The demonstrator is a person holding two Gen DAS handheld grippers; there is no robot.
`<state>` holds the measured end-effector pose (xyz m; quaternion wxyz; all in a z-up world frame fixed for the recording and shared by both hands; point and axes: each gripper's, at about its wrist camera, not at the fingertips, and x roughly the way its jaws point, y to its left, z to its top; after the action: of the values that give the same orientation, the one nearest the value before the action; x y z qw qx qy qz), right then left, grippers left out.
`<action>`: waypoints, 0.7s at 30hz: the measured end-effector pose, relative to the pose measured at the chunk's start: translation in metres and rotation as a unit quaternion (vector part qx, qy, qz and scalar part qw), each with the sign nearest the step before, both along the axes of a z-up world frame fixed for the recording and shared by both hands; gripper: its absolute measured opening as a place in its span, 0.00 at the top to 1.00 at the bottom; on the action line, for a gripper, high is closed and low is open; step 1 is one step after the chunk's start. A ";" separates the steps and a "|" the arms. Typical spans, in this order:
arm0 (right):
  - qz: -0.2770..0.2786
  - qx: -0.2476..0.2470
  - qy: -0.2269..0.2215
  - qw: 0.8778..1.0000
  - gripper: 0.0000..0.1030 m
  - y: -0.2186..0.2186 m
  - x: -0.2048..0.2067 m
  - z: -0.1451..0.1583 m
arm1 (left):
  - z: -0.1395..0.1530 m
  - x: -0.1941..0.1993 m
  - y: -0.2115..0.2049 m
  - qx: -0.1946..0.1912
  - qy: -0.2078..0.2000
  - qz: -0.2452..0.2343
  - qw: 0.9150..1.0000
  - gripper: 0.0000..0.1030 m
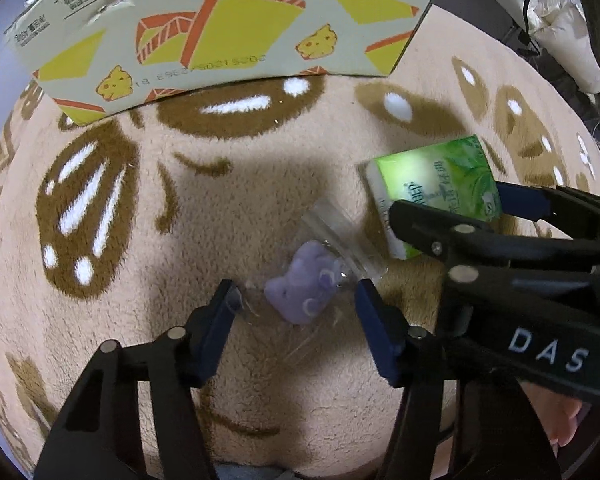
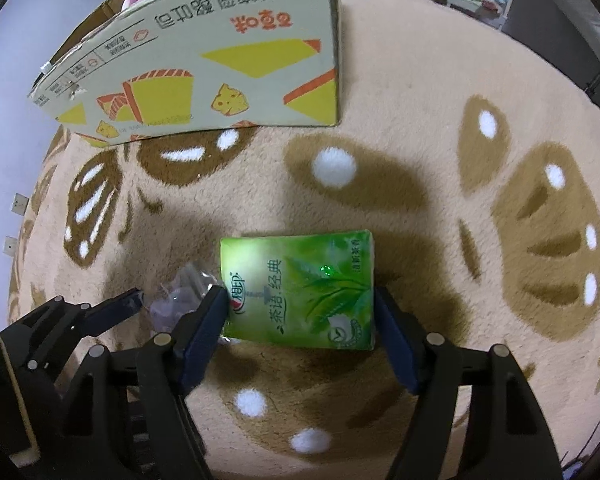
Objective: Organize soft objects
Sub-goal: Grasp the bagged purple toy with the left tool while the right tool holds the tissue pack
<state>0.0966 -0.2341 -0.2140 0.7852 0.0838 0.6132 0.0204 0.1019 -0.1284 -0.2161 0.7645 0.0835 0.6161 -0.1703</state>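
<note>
A small purple soft toy in a clear plastic bag lies on the beige rug. My left gripper points down over it with one pad on each side. The pads touch only the bag's loose edges and there is a gap to the toy. To its right lies a green tissue pack. My right gripper straddles the pack, its pads against the left and right sides. In the right wrist view the bagged toy is partly hidden behind my right gripper's left finger.
A printed cardboard box with yellow and orange shapes stands on the rug's far edge, something pink showing inside it. The rug has brown and white patterns. A white padded garment lies at the far right. Both grippers stand close together.
</note>
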 end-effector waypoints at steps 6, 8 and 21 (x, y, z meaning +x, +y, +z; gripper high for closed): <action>-0.019 0.001 -0.007 1.000 0.26 -0.005 0.001 0.002 | 0.011 0.000 0.006 -0.006 -0.013 0.003 1.000 0.58; -0.024 0.002 -0.010 1.000 0.26 -0.007 0.002 0.002 | 0.013 0.002 0.008 -0.012 -0.015 0.005 1.000 0.60; -0.043 0.035 -0.040 0.998 0.26 -0.028 -0.002 0.015 | 0.040 0.005 0.024 -0.036 -0.047 0.005 0.998 0.98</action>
<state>0.0942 -0.2622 -0.1989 0.8059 0.1371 0.5759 0.0116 0.1069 -0.1046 -0.1765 0.7962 0.0611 0.5731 -0.1842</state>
